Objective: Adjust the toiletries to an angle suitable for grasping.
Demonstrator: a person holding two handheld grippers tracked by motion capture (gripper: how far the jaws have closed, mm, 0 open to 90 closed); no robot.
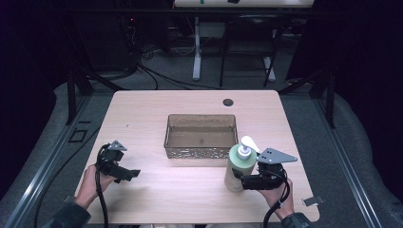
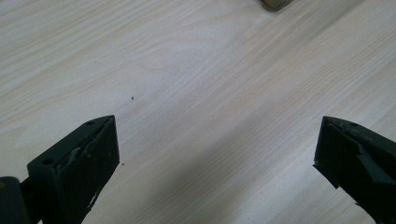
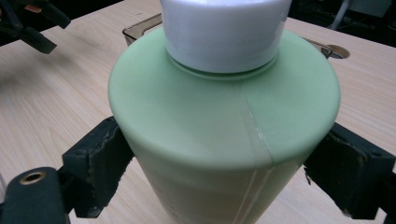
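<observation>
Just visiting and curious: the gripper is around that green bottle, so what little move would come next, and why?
Probably lift the pale green pump bottle a little. The right gripper has its jaws against both sides, the bottle stands on the wooden table, and the clear brown plastic tray sits just beyond it.
</observation>
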